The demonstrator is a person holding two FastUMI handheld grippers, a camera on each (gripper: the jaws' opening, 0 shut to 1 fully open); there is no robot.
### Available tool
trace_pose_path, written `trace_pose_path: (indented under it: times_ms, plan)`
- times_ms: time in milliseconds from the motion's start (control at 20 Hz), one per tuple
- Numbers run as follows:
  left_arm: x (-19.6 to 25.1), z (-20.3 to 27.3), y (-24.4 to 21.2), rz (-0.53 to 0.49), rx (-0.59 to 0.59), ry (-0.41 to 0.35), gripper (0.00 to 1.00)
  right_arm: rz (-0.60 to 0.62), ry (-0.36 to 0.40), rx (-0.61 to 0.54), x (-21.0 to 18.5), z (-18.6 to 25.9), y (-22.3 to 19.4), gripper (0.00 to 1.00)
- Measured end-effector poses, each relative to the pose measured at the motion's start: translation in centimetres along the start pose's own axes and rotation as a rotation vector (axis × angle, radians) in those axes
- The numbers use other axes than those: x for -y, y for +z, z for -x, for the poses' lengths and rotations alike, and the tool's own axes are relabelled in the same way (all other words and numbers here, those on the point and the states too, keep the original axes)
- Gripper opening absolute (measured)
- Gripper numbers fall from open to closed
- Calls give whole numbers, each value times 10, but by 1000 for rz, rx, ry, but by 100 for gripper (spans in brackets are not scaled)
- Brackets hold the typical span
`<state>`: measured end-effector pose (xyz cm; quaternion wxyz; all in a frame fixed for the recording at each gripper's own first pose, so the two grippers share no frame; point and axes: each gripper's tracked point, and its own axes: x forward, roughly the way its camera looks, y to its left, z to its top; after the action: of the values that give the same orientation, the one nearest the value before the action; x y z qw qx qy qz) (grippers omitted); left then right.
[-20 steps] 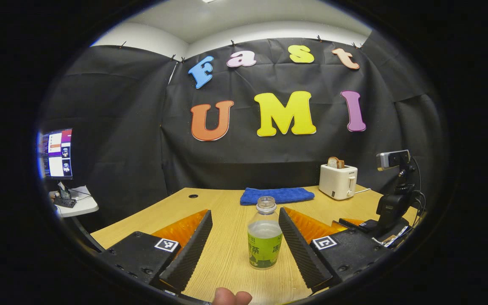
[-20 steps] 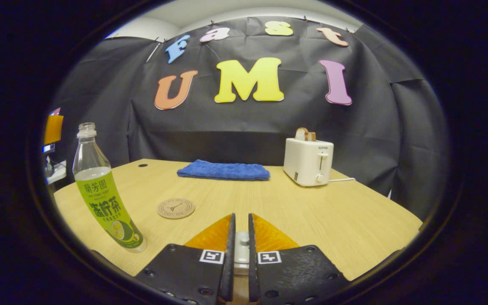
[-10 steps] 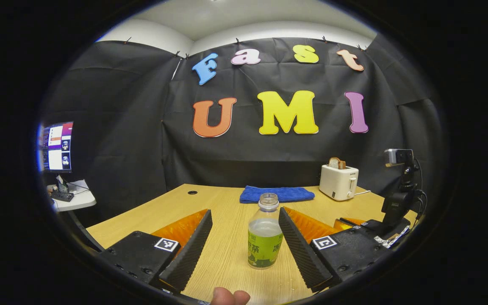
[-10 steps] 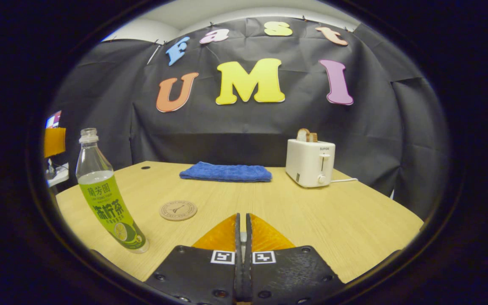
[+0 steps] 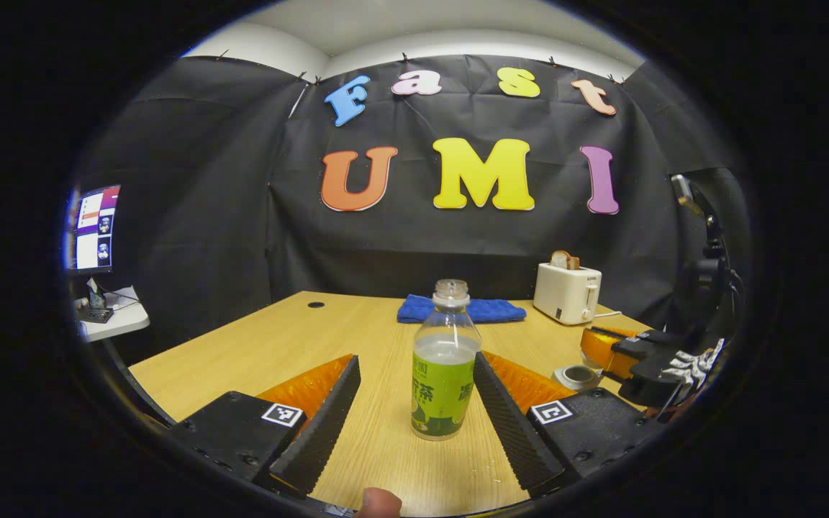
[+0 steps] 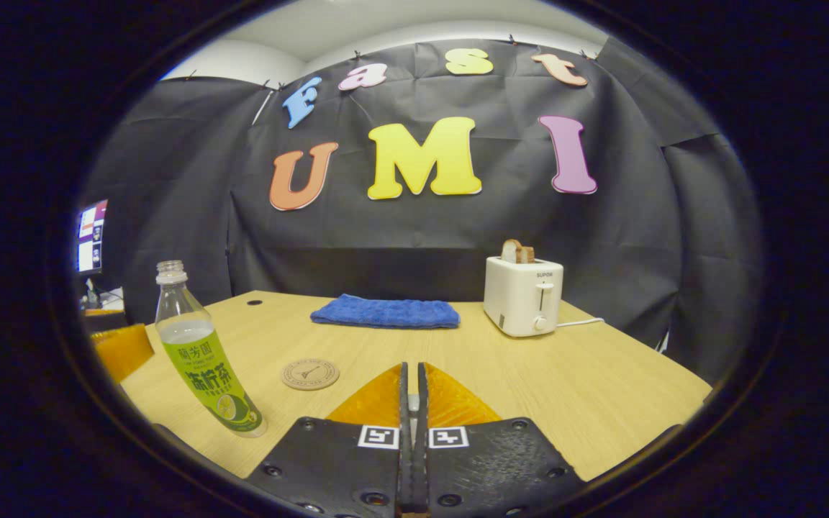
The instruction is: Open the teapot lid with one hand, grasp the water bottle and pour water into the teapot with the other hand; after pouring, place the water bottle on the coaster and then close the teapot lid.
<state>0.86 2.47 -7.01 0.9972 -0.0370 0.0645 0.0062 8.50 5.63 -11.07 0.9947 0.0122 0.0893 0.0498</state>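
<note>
Water bottle [image 5: 443, 374] stood on table [image 5: 278, 352], between left gripper [image 5: 414, 403] fingers, untouched. Coaster [image 6: 310, 374] at bottle's 2 o'clock. Cloth [image 6: 384, 314] at 12, toaster [image 6: 524, 295] at 1.

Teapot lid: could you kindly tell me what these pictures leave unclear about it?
- Right gripper view: the right hand-held gripper has its fingers together, hiding whatever lies between or beneath them.
- Left gripper view: a small round grey object beside that gripper is too small to call lid or teapot.
</note>
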Motion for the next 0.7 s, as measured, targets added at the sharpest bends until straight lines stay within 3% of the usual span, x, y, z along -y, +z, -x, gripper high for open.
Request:
trace_pose_path:
  times_ms: [150,700]
  plan:
    - [14,-9,-21,36,-44,-36,99,8,-5,14,9,10,8,0]
    - [11,-47,-63,38,-137,-36,99,25,-14,27,25,17,15,0]
